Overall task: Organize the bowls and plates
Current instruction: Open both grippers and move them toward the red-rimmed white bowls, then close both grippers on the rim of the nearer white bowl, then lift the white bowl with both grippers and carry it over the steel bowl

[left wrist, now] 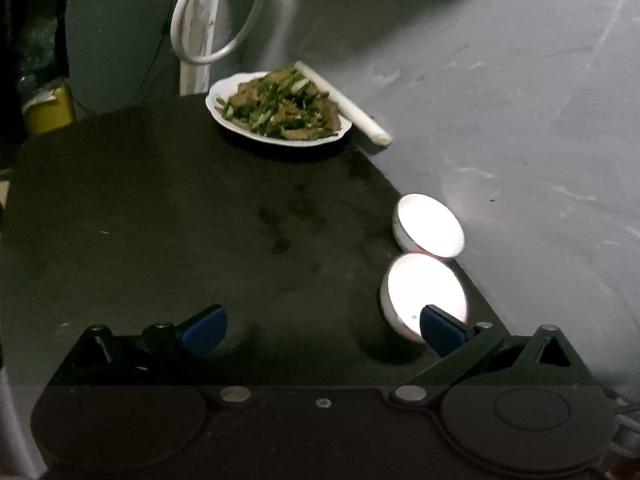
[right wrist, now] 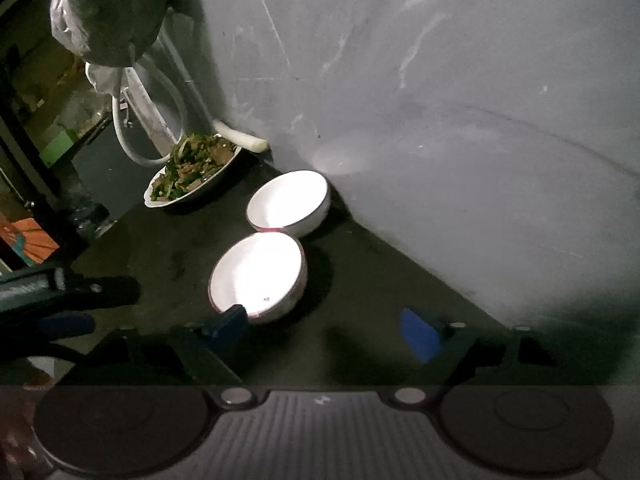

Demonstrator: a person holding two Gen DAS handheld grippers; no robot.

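Two empty white bowls stand side by side on the dark table by the grey wall: a near bowl and a far bowl. At the far corner sits a white plate of stir-fried greens and meat. My left gripper is open over bare table, its right blue pad in front of the near bowl's rim. My right gripper is open too, its left pad overlapping that same bowl's near rim. Nothing is held.
A white leek stalk lies against the wall behind the plate. A white hose loops at the table's far corner, and a plastic bag hangs above it. The left gripper body shows at the left. The dark tabletop spreads leftward.
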